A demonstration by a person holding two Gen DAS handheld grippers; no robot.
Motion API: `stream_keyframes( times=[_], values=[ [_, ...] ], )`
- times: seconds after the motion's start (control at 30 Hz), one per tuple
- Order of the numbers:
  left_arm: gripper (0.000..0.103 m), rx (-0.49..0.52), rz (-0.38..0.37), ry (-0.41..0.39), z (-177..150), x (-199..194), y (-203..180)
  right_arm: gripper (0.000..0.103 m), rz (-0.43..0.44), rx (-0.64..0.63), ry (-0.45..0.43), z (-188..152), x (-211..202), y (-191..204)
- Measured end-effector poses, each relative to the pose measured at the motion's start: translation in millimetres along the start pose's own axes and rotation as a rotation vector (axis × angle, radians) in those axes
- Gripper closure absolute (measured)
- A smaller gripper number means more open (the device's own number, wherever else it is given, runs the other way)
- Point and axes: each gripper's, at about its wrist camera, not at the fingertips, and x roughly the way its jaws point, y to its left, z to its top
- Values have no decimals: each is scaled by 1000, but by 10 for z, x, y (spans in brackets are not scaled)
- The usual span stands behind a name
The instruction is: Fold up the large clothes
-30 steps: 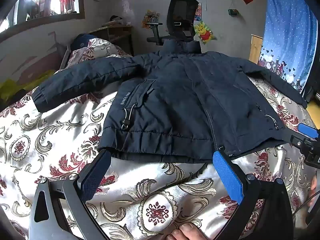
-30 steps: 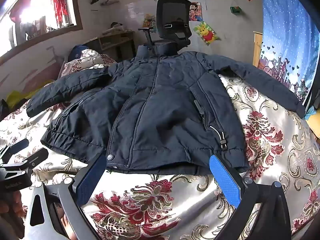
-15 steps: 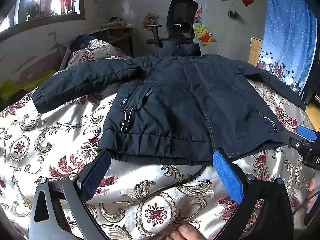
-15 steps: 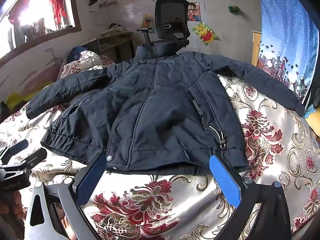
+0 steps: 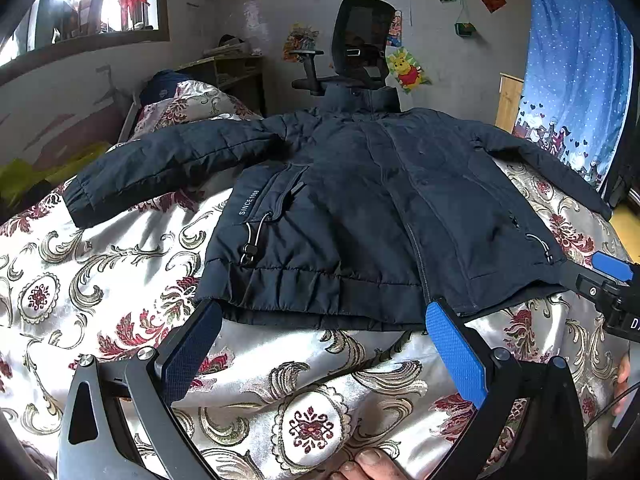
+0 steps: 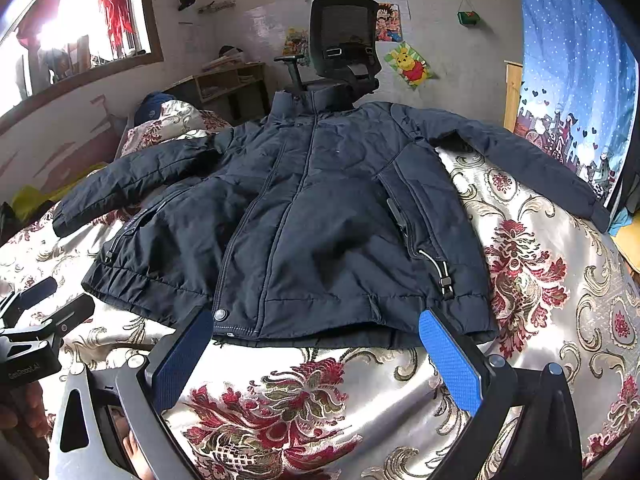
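Jacket (image 5: 360, 216) barely shifted | flat on bedspread (image 5: 120, 280) (zipped) | both tongs (image 5: 320, 344) (image 6: 316, 344) spread, empty

left tongs (image 5: 322, 344) agape, right tongs (image 6: 316, 350) agape

Two handheld grippers, black frames with blue pads

Left gripper (image 5: 322, 334) and right gripper (image 6: 316, 342): dark triangular cut-out arms, silver screws at the joints, textured blue pads (image 6: 450, 360). Lower left of the right view, white lettering marks the left gripper's black body.
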Motion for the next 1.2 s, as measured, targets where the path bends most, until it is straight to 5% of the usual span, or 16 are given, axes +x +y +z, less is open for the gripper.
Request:
stream_keyframes(
  times=[1.2],
  values=[
    [3, 1, 1, -4, 24, -12, -22, 0, 1, 1, 0, -14, 3, -14]
  ],
)
